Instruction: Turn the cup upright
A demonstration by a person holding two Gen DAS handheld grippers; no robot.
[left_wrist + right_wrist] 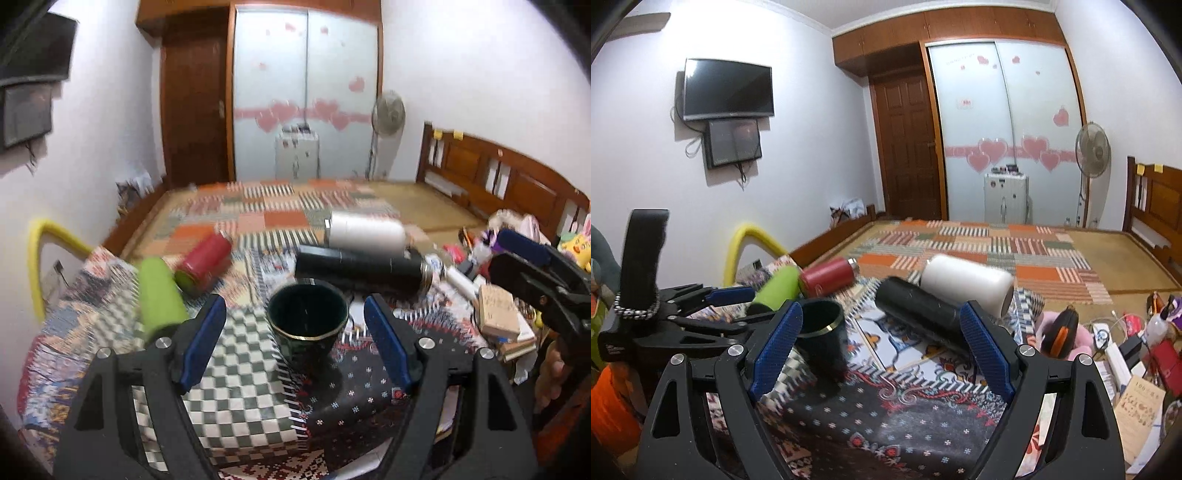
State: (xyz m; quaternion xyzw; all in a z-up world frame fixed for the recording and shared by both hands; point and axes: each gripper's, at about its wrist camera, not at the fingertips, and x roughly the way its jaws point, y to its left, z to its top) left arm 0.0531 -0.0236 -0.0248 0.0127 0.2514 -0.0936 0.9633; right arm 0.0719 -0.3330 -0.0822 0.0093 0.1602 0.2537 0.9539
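Dark green gold-rimmed ceramic cup (pixel 308 321) stands upright on the patchwork cloth (pixel 236 387) between the left gripper's (pixel 295 339) spread jaws, untouched; the right gripper (pixel 882 347) is likewise spread, empty.

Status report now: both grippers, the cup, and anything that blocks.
Left gripper open, empty. Right gripper open, empty. Cup upright, mouth up, between the left fingers, untouched. Black flask lies just behind it.

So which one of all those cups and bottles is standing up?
Only the dark green cup with the gold rim stands upright, mouth open to the top. The lime green bottle, red bottle, black flask and white bottle all lie on their sides.
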